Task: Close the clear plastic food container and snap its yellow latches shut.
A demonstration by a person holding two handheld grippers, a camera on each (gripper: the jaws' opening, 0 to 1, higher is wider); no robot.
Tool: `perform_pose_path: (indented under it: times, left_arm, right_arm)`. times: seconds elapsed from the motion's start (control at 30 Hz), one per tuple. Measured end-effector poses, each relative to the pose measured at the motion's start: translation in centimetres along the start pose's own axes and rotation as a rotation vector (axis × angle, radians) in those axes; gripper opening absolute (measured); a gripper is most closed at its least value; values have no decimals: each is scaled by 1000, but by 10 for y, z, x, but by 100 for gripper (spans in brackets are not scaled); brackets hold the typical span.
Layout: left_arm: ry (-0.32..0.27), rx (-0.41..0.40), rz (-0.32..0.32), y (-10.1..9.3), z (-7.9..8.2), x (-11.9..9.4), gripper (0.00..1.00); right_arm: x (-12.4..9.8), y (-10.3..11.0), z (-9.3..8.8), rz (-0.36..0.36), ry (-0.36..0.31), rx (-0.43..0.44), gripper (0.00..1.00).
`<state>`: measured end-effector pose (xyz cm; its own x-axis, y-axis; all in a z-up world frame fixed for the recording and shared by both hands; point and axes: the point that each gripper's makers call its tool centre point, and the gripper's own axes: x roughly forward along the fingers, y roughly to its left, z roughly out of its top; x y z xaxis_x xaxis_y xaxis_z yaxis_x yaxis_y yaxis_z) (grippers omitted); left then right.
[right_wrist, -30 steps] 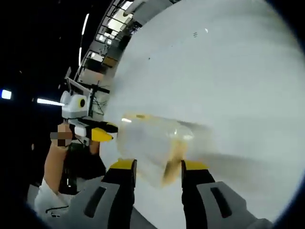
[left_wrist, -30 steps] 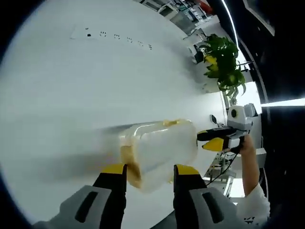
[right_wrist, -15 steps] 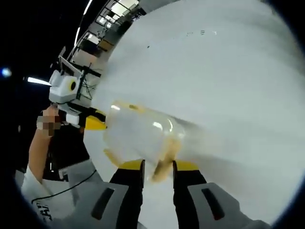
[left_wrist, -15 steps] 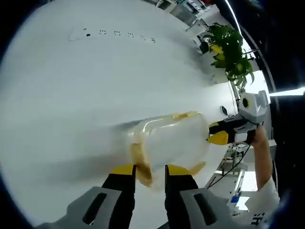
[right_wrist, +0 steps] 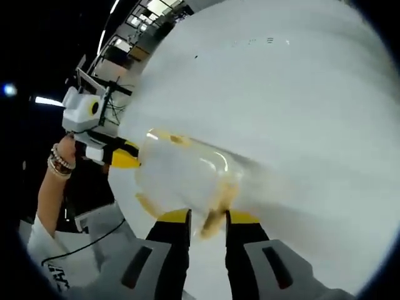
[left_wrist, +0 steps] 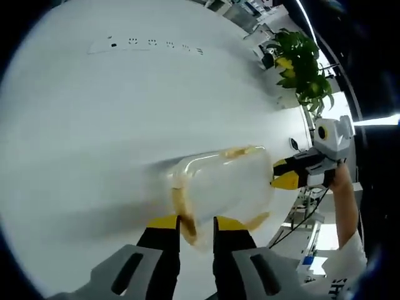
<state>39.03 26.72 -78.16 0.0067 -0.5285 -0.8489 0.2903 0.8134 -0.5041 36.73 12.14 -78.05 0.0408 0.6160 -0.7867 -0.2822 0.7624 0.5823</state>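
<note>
The clear plastic food container (left_wrist: 225, 181) hangs above the white table (left_wrist: 87, 119), held between both grippers at opposite ends. My left gripper (left_wrist: 197, 223) is shut on the yellow end latch (left_wrist: 185, 219) nearest it. Across the box, the right gripper (left_wrist: 292, 179) touches the far end. In the right gripper view the container (right_wrist: 181, 175) is held the same way, with my right gripper (right_wrist: 207, 217) shut on its near yellow latch (right_wrist: 215, 215) and the left gripper (right_wrist: 120, 158) at the far end. A side latch (left_wrist: 256, 220) hangs loose below the box.
A row of sockets (left_wrist: 153, 45) is set into the table far from me. A green potted plant (left_wrist: 301, 69) stands past the table's edge. A person's hand (left_wrist: 342, 184) holds the right gripper, and a braceleted wrist (right_wrist: 59, 164) holds the left one.
Over the last second both pairs of jaws have drawn in from wide apart onto the container's end latches. Both views have shifted slightly with the hands.
</note>
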Motion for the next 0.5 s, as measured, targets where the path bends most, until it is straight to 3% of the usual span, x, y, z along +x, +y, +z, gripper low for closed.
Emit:
perform_pose_path:
  times: [0.27,0.5]
  left_arm:
    - [-9,-32,-11,-4,-1,2,11]
    - [-29,-24,-29,-5,-6,4,12]
  right_arm:
    - [1,0,3,54,-4,2,15]
    - [-9,-2,8,30,0,-11,16]
